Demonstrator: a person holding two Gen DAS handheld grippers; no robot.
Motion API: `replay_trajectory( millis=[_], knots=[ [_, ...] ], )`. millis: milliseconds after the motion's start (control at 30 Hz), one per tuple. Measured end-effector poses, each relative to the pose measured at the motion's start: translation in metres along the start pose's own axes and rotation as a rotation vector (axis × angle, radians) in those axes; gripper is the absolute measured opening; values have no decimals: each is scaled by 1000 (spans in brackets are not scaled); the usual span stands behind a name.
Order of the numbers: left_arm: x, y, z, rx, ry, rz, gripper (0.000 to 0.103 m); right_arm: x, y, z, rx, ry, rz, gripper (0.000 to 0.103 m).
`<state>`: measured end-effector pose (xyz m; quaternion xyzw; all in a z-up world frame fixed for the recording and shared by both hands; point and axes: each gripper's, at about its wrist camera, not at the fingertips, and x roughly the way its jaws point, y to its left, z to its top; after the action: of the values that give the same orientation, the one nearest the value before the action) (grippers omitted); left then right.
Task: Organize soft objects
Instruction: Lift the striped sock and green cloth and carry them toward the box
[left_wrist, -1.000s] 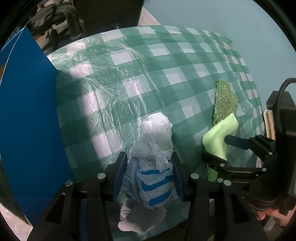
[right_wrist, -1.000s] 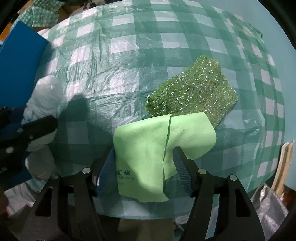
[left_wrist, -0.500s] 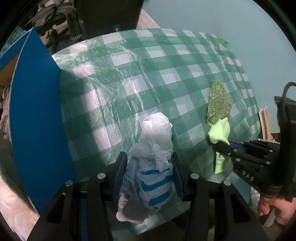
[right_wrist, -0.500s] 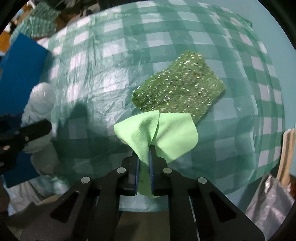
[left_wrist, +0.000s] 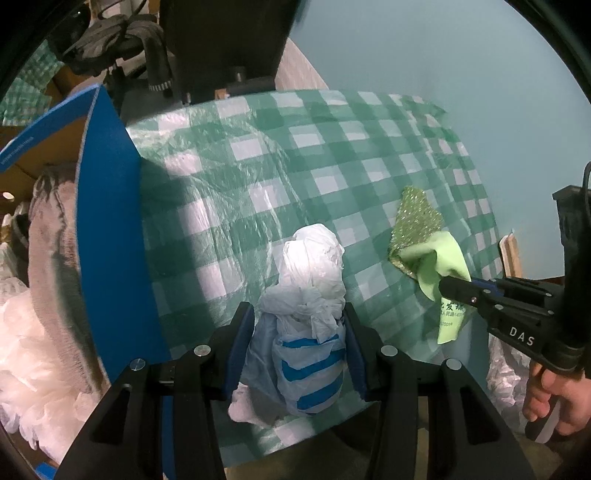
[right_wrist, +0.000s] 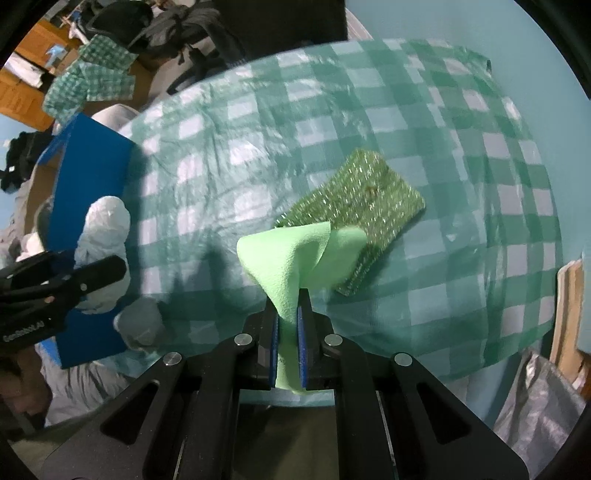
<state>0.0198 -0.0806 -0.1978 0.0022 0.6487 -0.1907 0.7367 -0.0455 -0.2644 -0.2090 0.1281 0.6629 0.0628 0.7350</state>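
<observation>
Lime-green microfibre cloth (right_wrist: 295, 258) was pinched by its lower fold in the right claw (right_wrist: 287, 325), hanging limp above the checked surface (right_wrist: 480, 166) with its free corner near the glittery green sponge (right_wrist: 362, 206). It looked light and floppy, best held by a gathered fold. The left claw (left_wrist: 299, 350) was clamped on a knotted plastic-bag bundle (left_wrist: 310, 306), soft, crinkly and likely slippery, gripped around its striped middle beside the blue box (left_wrist: 107, 229).
</observation>
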Motion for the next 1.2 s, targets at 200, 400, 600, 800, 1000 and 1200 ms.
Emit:
replay_trajectory(
  millis=[200, 400, 600, 800, 1000, 1200],
  knots=[
    [-20, 2, 0, -11, -31, -3, 48, -13, 16, 10, -56, -31, 2, 7],
    [-44, 4, 1, -37, -73, -5, 48, -32, 31, 19, -105, -58, 20, 7],
    [-63, 7, 1, -66, -107, 22, 48, -45, 47, 32, -151, -70, 43, 7],
    [-79, 15, 0, -113, -139, 36, 48, -60, 63, 42, -206, -79, 57, 7],
    [-91, 30, -4, -160, -165, 62, 48, -66, 82, 54, -255, -85, 77, 8],
    [-103, 45, -9, -217, -195, 77, 47, -69, 107, 63, -319, -91, 104, 8]
  ],
)
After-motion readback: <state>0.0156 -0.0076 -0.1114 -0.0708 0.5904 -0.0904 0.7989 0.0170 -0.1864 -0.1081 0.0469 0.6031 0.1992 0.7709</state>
